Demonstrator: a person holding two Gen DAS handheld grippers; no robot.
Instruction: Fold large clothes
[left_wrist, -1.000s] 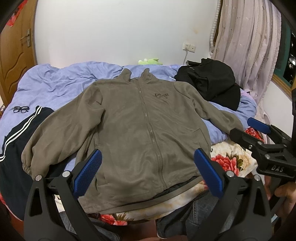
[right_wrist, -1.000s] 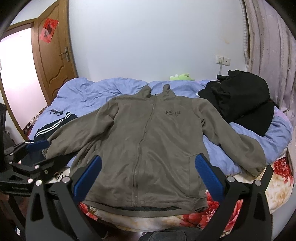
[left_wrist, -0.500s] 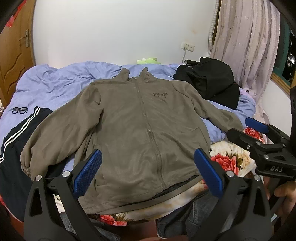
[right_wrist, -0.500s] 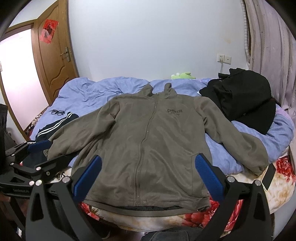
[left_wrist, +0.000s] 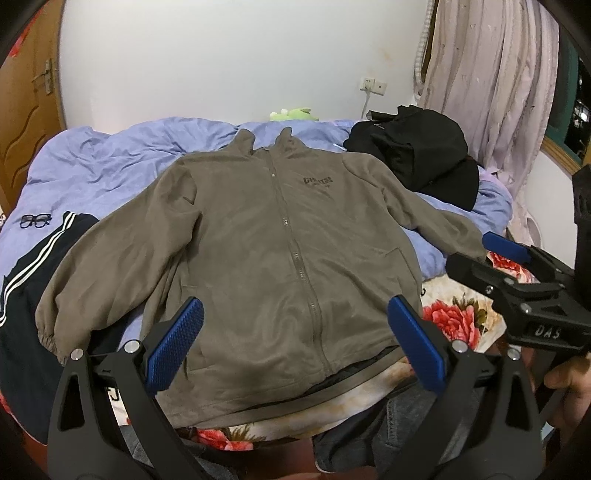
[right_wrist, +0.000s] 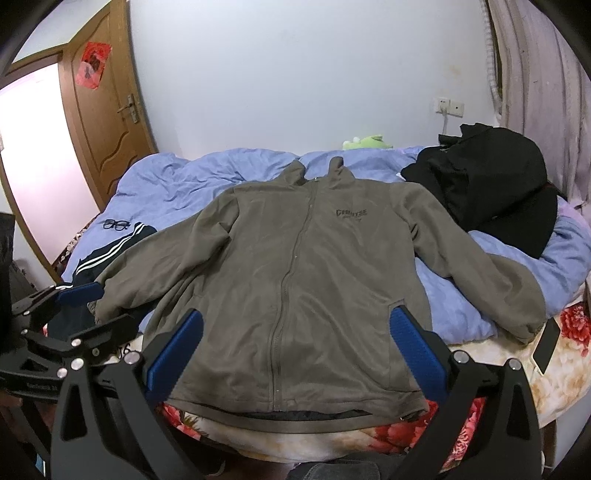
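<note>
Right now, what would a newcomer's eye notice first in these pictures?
First, the olive-brown zip jacket, spread flat, front up, sleeves out, on the blue quilt. Then the black clothes pile at its far right and the eyeglasses on the left. Both grippers, left and right, hover open near the hem.

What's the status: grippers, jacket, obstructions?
Left gripper and right gripper open, empty, above the hem. Jacket flat, zipped, sleeves spread, unfolded. Left sleeve overlaps striped pants; black clothes by right sleeve.

A home bedroom: bed (right_wrist: 229, 184) with blue duvet, wooden door (right_wrist: 107, 110), curtains (left_wrist: 491, 92).
</note>
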